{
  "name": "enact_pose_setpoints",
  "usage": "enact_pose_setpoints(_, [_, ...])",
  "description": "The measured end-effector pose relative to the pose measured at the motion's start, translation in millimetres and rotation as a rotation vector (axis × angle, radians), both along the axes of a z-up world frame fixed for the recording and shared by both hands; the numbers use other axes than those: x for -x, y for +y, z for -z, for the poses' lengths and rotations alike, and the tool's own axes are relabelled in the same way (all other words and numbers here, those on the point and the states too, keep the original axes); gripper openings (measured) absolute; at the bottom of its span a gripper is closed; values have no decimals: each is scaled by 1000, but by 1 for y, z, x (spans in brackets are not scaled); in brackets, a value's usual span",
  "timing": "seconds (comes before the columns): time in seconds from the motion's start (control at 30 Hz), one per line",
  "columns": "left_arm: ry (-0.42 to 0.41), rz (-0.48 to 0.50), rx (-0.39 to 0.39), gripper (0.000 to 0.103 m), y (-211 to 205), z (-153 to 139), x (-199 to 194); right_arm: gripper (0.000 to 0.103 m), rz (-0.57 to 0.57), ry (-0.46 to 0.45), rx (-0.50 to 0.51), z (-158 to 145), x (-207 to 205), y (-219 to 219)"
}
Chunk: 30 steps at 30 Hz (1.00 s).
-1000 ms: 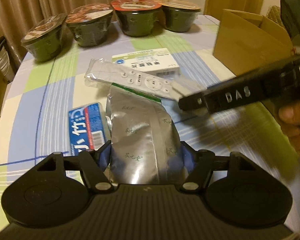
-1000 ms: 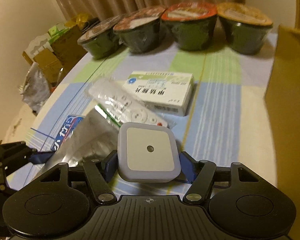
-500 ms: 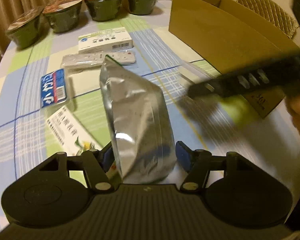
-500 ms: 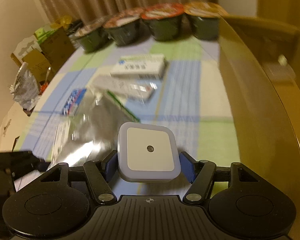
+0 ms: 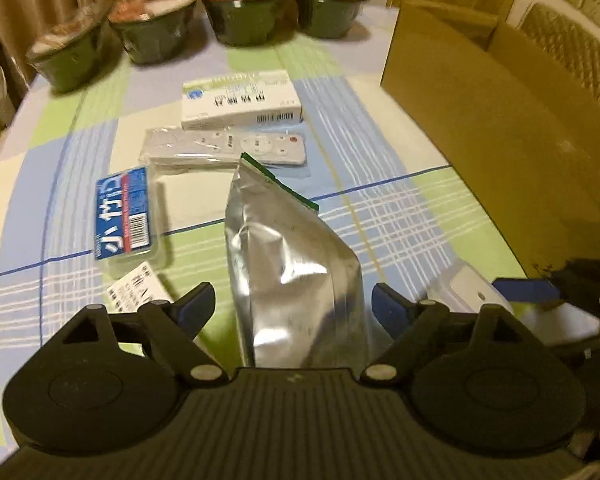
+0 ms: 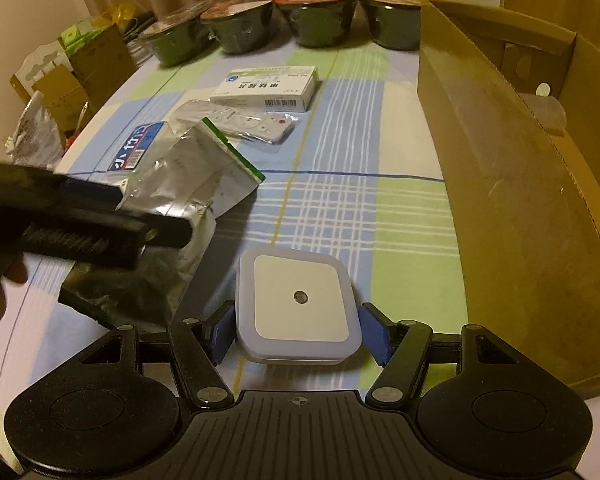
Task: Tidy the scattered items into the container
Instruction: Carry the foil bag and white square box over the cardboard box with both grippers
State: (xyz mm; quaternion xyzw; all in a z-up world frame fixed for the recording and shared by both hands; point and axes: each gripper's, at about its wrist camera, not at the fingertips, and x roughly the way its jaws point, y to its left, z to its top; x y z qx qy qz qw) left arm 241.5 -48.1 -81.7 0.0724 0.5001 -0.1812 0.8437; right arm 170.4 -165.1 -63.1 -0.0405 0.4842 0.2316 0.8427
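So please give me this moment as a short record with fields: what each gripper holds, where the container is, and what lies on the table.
left gripper: holds silver foil pouch, pads look slightly apart from its sides
right gripper: shut on white square night light
container: open cardboard box, right side of table
on table: medicine box, bagged remote control, blue packet
far edge: four lidded bowls
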Motion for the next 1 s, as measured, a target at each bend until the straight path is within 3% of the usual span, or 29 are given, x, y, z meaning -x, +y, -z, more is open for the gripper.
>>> enact_pose_setpoints(0.2, [105, 65, -39, 72, -12, 13, -23, 68, -26, -23, 18, 0, -1, 3])
enact_pose_setpoints(0.4, [104, 122, -38, 61, -17, 9, -12, 68, -8, 8, -17, 2, -5, -3])
enact_pose_setpoints(0.67, [102, 120, -19, 58, -4, 1, 28, 68, 53, 69, -93, 3, -11, -15])
enact_pose_setpoints(1.0, [102, 88, 7, 58, 7, 0, 32, 72, 68, 98, -98, 9, -15, -14])
